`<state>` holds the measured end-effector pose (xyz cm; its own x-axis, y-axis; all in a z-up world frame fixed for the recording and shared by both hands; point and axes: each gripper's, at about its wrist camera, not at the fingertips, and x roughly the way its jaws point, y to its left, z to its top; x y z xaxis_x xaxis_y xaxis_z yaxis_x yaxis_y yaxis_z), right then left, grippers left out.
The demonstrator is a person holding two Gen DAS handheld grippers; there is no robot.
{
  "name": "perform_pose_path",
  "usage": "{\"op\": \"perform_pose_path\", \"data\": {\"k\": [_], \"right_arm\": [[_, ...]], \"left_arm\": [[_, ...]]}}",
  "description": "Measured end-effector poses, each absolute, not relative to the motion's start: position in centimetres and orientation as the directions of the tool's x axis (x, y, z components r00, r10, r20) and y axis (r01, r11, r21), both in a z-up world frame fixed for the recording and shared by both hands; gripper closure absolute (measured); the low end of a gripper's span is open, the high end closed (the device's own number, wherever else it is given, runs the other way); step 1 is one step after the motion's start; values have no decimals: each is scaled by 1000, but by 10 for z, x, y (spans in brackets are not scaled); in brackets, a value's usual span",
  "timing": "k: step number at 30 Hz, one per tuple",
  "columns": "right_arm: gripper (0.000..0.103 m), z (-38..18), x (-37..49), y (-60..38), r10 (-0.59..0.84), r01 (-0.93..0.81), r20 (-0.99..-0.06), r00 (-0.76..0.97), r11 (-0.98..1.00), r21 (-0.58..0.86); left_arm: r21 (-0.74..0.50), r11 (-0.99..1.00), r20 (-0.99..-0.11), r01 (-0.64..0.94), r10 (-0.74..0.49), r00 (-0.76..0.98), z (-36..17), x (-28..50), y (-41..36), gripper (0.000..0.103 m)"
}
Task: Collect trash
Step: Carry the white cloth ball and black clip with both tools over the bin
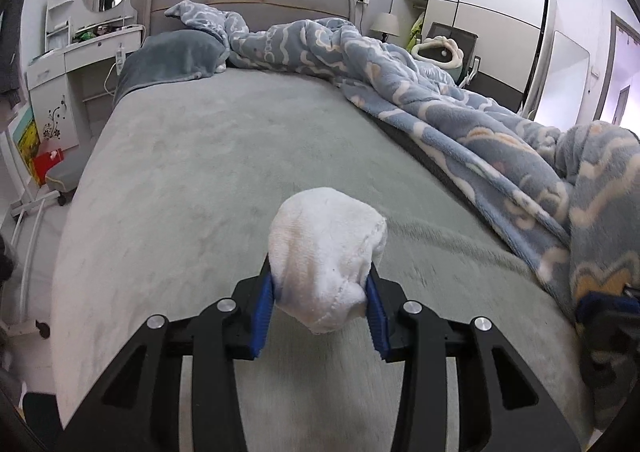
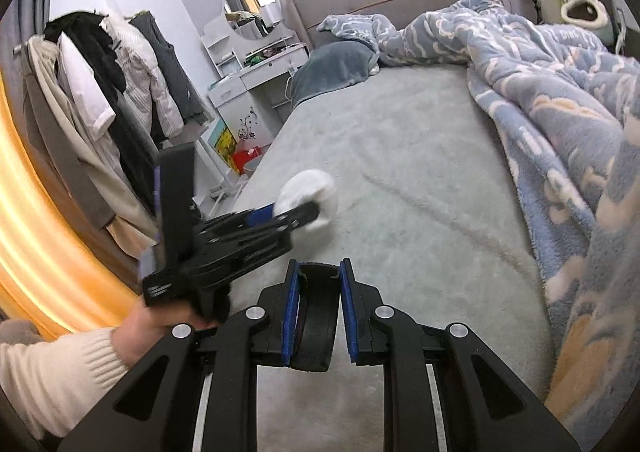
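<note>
My left gripper (image 1: 320,292) is shut on a white balled-up cloth, like a rolled sock (image 1: 326,252), held above the grey bed sheet (image 1: 200,172). In the right wrist view the left gripper (image 2: 296,208) shows at centre left with the white ball (image 2: 310,192) in its blue pads, held by a hand in a cream sleeve. My right gripper (image 2: 318,292) is shut on a dark curved black object (image 2: 316,316), low over the sheet (image 2: 400,172) near the bed's front edge.
A blue patterned blanket (image 1: 480,124) is bunched along the bed's right side. A grey pillow (image 1: 176,56) lies by the headboard. A white dressing table (image 1: 80,52) stands left of the bed. Clothes hang on a rack (image 2: 112,72). A red bin (image 2: 248,156) sits on the floor.
</note>
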<state>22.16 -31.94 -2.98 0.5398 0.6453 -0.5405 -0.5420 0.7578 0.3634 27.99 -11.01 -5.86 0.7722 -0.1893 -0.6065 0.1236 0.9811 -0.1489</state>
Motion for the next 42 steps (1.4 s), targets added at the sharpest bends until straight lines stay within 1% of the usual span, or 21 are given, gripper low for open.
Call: {"op": "perform_pose_path", "data": {"k": [5,7,9,12,14,15,16,18,25,28,30,39,42], "right_arm": [[83,-32,225,-320,645,-535,-545,535,758,373],[83,-34,229,-317,637,-524,-556,534,765,374],[83,-36,230,-313,635,-520,-560,532,767,376],[83,-34,224,-305,610,-522,-568,552,784,334],[83,-31,214,-298,573,-529,-579,580,805,268],[83,-31,208,-297,565,-524,-579,588,811,259],[83,-31,202,-296,556,-514,-583,592,818,257],[83,-31,184,-296,539,-488,-591,600,832,264],[83,-37,126,-288,507,-411,-659,555,856,313],[83,-32,125,-270,474,-417,-697,538,868,268],[83,-24,124,-261,477,-416,-692,542,868,273],[83,-20,99,-211,444,-396,-719,535,883,251],[83,-20,93,-188,433,-407,-729,530,884,229]], "left_arm": [[-128,987,-613,97,-155,774,-48,247,-101,60],[-80,992,-613,93,-122,781,-41,234,-97,60],[-78,991,-617,110,-134,775,-35,219,-92,60],[-45,991,-621,122,-124,774,-29,190,-87,60],[-57,992,-633,113,-123,764,-29,174,-82,60],[-66,992,-642,103,-121,757,-29,166,-80,60],[-83,992,-656,94,-125,745,-30,155,-75,60],[-66,993,-665,93,-113,738,-29,139,-71,60],[-76,990,-665,117,-137,734,-10,103,-50,60],[-54,988,-656,142,-142,742,-5,81,-38,60],[-71,987,-656,143,-154,739,-6,71,-28,60],[-138,990,-670,37,-121,732,-25,37,53,60],[-143,990,-677,16,-110,727,-33,30,78,60]]}}
